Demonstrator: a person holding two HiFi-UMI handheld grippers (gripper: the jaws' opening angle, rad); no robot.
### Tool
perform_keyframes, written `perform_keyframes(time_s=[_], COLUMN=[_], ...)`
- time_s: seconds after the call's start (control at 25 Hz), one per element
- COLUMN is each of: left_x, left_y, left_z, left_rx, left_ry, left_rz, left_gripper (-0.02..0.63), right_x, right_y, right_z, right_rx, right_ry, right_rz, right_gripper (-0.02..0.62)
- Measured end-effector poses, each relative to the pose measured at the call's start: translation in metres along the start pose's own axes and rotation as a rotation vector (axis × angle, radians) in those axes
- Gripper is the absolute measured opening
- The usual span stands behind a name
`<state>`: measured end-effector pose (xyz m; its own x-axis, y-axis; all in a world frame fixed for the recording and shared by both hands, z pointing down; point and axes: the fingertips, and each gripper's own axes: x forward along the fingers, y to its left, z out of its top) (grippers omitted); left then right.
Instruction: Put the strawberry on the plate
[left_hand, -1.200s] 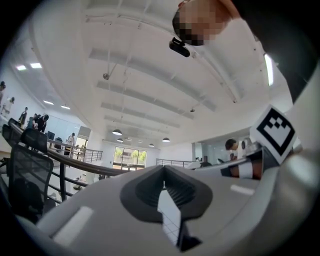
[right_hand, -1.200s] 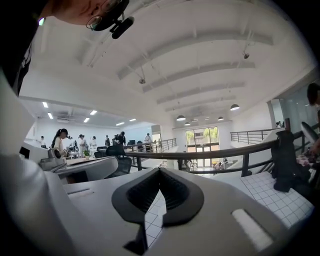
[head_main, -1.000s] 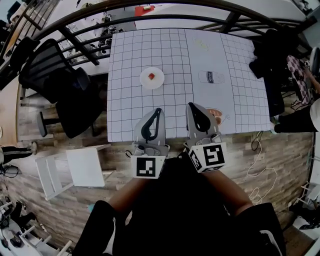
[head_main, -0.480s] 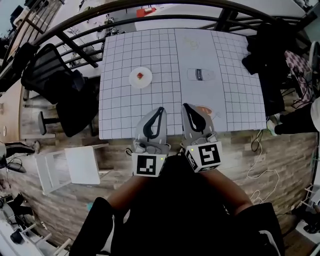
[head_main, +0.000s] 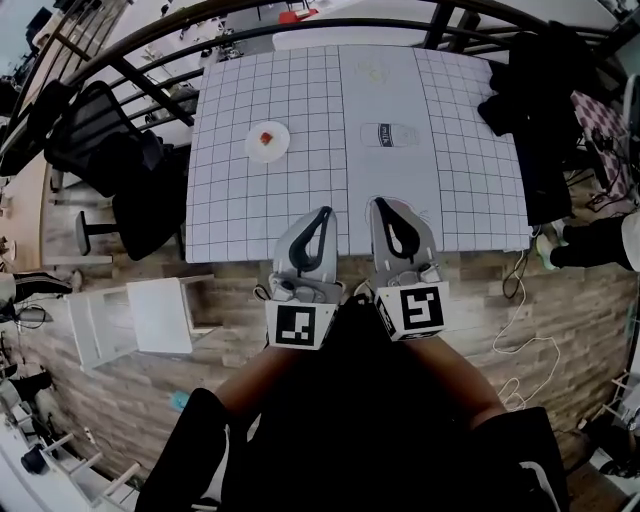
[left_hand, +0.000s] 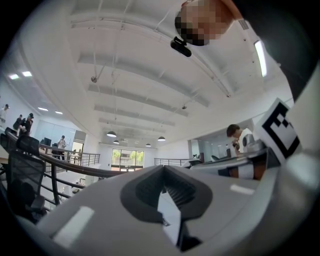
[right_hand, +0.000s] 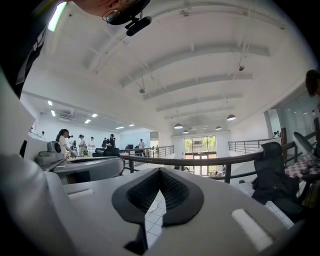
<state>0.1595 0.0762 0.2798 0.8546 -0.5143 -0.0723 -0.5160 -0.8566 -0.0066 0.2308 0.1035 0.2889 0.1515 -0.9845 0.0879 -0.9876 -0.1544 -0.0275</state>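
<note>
Strawberry (head_main: 265, 137), small and red, is seen lying on a round white plate (head_main: 278, 148) toward the far left part of a white tabletop (head_main: 300, 90) marked with a dark grid. A pale container with a dark label (head_main: 388, 135) is laid on its side to the right of the plate, well apart from it. Both hand-held tools are held side by side over the near edge of the tabletop, well apart from the plate, each carried on a bare forearm and topped by a marker cube. The left claw (head_main: 326, 211) is pressed together at its tips with nothing pinched between them, only a diamond-shaped gap being left between the ribbed black pads (left_hand: 177, 190). The right claw (head_main: 379, 203) is likewise pressed together and empty. A black office chair (head_main: 95, 135) is seen left of the tabletop, a white stool (head_main: 160, 315) on the wooden floor nearer the person, and dark clothing (head_main: 530, 85) at the right edge.
</note>
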Motion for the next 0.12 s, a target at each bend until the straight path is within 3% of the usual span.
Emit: perform_keyframes(time_s=[0.12], left_x=[0.0021], left_y=[-0.0127], left_z=[-0.0064], left_rx=[0.012], left_ry=[0.009], left_rz=[0.01], left_gripper=[0.009], right_x=[-0.0067], right_y=[-0.0122], right_z=[-0.0077], right_rx=[0.003], right_ry=[0.009], right_rz=[0.007], right_gripper=[-0.003])
